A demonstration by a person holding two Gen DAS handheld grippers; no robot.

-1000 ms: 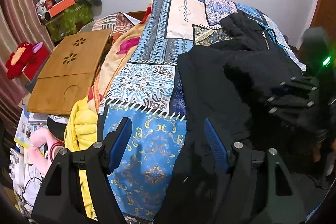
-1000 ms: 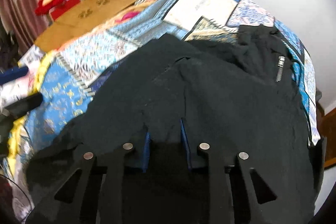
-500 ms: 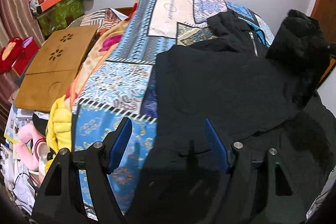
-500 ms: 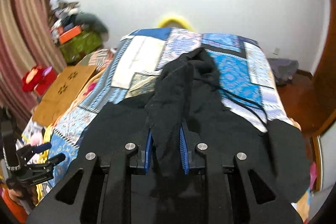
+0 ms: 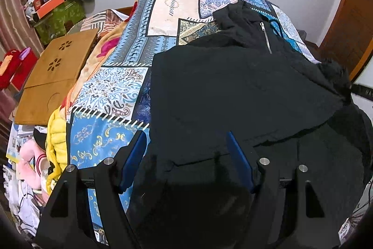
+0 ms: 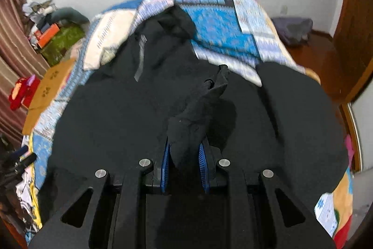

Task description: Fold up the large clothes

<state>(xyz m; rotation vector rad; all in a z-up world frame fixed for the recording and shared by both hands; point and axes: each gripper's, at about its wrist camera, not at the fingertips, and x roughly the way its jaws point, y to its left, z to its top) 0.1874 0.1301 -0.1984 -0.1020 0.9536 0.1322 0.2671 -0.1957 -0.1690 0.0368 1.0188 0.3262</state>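
My right gripper (image 6: 184, 161) is clamped narrow on a bunched fold of the black jacket (image 6: 144, 113), the cloth rising between the blue pads (image 6: 202, 163) and trailing off to a thin tip toward the far right. The rest of the jacket lies spread flat on the patterned bedspread (image 6: 223, 32), its long axis running from my near edge away to the collar and zipper (image 6: 139, 62) at the far left. So the free body of the garment lies far and left of what I hold, and I judge the coming fold has to carry this piece across that way.

My left gripper (image 5: 184, 156) stands wide, nothing between its pads, hanging over the near left edge of the jacket where black cloth meets the bedspread (image 5: 100, 139). It is the nearer one to that left hem, while my right is nearer the loose right side.

Compared with a second ago, my right gripper then had its fingers low on flat cloth with the zipper at the far right; now the pinched fold is lifted and the view has swung so the zipper sits far left. In the left view the raised dark bundle at the right has gone, and more jacket fills the near field.
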